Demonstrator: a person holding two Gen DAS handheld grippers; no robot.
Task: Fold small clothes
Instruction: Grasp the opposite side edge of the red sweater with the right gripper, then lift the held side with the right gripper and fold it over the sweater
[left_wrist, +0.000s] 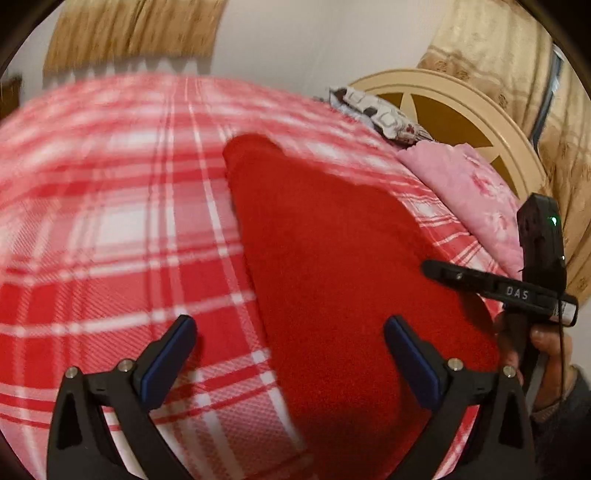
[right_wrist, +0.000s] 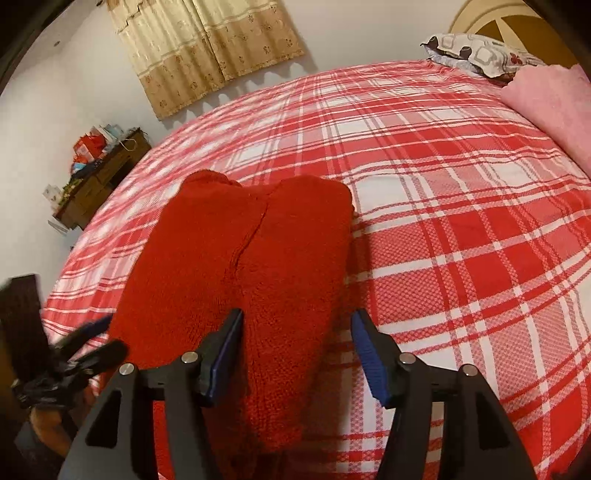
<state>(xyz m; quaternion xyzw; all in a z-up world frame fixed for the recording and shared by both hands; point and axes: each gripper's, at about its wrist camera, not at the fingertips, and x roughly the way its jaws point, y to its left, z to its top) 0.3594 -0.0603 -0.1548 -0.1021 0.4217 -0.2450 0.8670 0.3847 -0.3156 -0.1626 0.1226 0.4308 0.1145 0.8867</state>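
We see a red-plaid bed under curtains, the red knit garment lying mid-frame beneath our left tongs and right tongs, both agape and empty.

A bed covered by a red-and-white plaid bedspread carries everything. A red knitted garment lies flat on it, running forward from between the right gripper's fingers and past the left finger's outer side. Far ahead, beyond the right finger, a pink blanket and a patterned pillow rest at the headboard end.
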